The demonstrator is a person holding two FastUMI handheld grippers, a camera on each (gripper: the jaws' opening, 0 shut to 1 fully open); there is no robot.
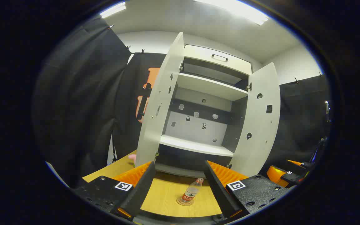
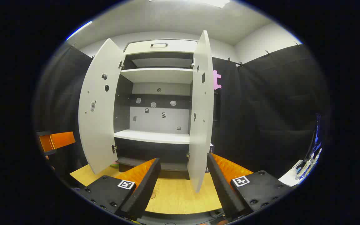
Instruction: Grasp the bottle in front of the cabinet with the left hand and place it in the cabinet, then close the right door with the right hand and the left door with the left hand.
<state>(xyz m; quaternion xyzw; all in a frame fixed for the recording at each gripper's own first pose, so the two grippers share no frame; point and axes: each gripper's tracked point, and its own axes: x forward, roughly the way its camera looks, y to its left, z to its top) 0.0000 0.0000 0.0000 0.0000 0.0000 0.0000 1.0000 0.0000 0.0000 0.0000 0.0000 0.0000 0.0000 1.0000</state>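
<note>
Wooden tabletop [image 1: 167, 200] carries the bottle [image 1: 190, 193] upright before the open cabinet [image 1: 198, 147]. We hold our left gripper [image 1: 180, 190] with fingers apart, the bottle straight ahead between them, untouched. Our right gripper [image 2: 183, 184], also spread, faces the right door [image 2: 200, 125].

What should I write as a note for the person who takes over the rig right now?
Left tool: open, holding nothing, aimed at the bottle.
Right tool: open, holding nothing, facing the right door's edge.
Bottle: upright on the wooden table, in front of the cabinet, not yet grasped.
Left door and right door: both open.
Done: nothing yet.
Left: grasp the bottle with the left tool, put it in the cabinet, close the right door, then the left door.
</note>
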